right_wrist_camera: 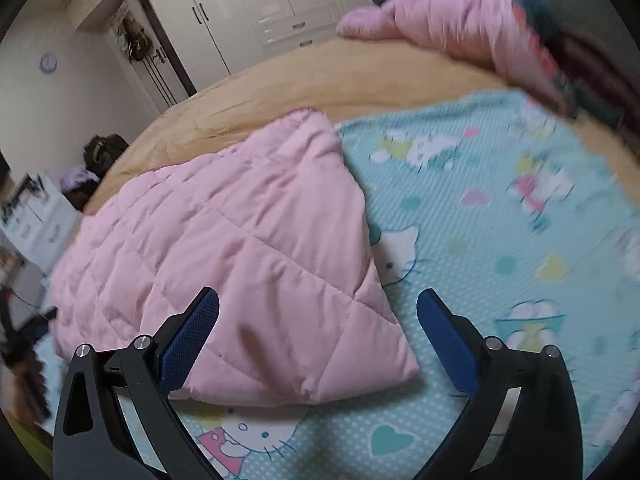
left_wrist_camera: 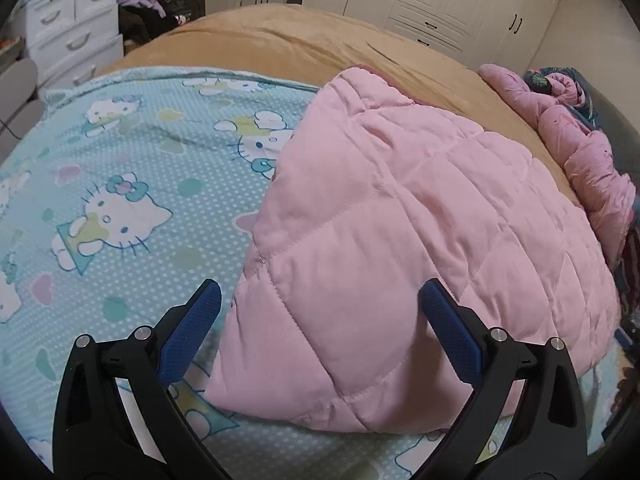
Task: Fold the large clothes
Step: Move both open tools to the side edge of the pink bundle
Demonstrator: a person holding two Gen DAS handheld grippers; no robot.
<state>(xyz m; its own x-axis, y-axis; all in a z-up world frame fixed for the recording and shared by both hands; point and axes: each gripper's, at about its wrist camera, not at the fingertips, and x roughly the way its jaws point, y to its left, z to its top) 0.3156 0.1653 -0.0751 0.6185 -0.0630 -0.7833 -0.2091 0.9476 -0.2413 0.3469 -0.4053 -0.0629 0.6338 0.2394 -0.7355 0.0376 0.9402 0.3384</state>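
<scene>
A pink quilted garment (left_wrist_camera: pixel 400 232) lies folded into a thick pad on a light blue cat-print sheet (left_wrist_camera: pixel 120 184). My left gripper (left_wrist_camera: pixel 320 300) is open and empty, its blue pads (left_wrist_camera: pixel 192 336) standing either side of the garment's near left corner, above it. In the right wrist view the same pink garment (right_wrist_camera: pixel 224 248) lies left of centre. My right gripper (right_wrist_camera: pixel 318 304) is open and empty over the garment's near right corner. That view is motion-blurred.
A tan blanket (left_wrist_camera: pixel 280 40) covers the far part of the bed. A heap of pink and dark clothes (left_wrist_camera: pixel 576 148) lies at the bed's right edge, and it also shows in the right wrist view (right_wrist_camera: pixel 460 12). White wardrobes (left_wrist_camera: pixel 460 0) and a white drawer unit (left_wrist_camera: pixel 72 28) stand beyond.
</scene>
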